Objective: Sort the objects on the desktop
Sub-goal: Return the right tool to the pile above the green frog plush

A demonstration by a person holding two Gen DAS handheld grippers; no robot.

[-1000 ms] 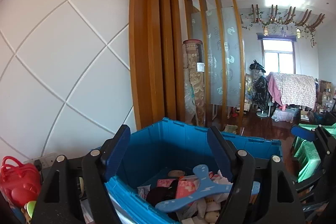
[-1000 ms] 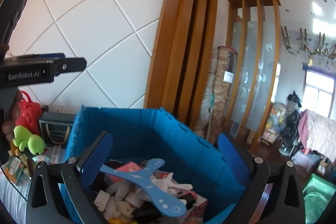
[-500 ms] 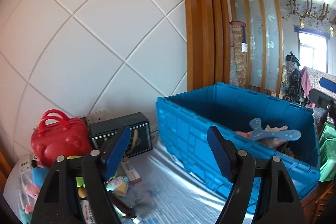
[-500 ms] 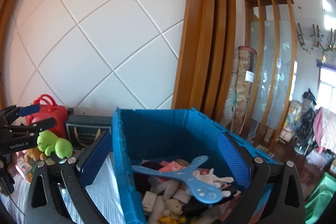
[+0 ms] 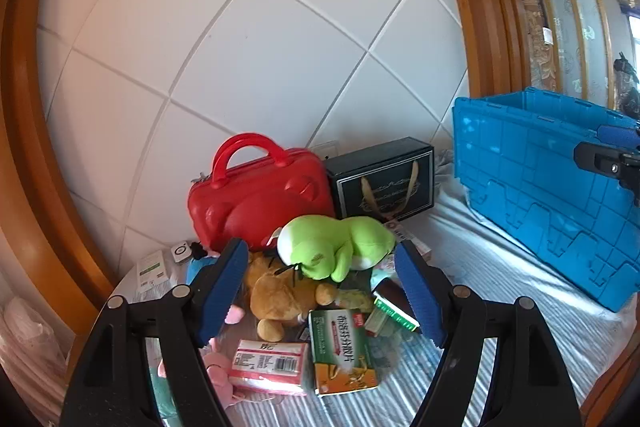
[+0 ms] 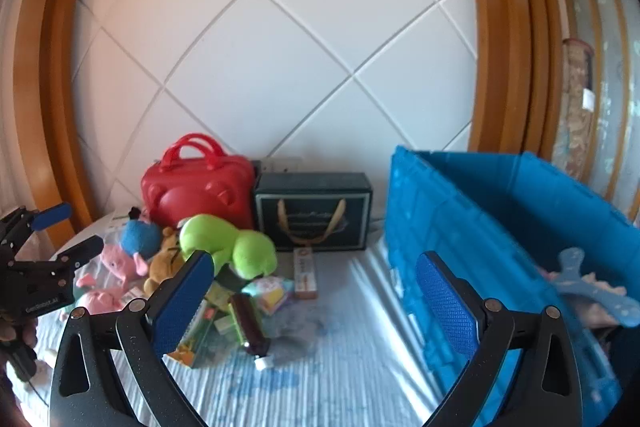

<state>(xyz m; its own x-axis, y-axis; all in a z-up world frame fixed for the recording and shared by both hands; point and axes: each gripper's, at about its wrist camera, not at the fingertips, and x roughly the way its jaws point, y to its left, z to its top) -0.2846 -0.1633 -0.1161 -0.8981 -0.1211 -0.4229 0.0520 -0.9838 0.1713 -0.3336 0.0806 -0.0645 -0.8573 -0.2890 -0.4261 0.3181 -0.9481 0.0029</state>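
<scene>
A white wall [image 6: 280, 67] of diamond panels, framed in orange wood, stands behind a surface [image 6: 340, 367] covered in pale striped cloth.

At the surface's right edge sits a big open blue crate [image 6: 500, 227], the largest thing here. Inside it I can see a pale blue boomerang-shaped toy [image 6: 592, 287] lying on other soft items.

Against the wall along the back edge stand a red hard-shell handbag [image 5: 260, 199] and, just beside it on the right, a dark gift box [image 5: 384, 179] with gold ribbon handles.

The unsorted pile lies in front of them, toward the left half of the surface. A green frog plush [image 5: 332, 247] rests on top, partly over a brown plush bear [image 5: 280, 295]. A blue plush [image 6: 140, 237] and pink plush animals [image 6: 118, 263] lie further toward the left edge. Nearer to me are a green and orange box [image 5: 344, 351], a pink and white packet [image 5: 268, 363], a dark brown bottle [image 6: 250, 323] lying on its side, and a narrow carton [image 6: 306, 273] near the gift box.

My left tongs [image 5: 326, 295] are spread wide above the pile, pinching nothing. My right tongs [image 6: 312, 307] are also spread wide and empty, between the pile and the crate.
</scene>
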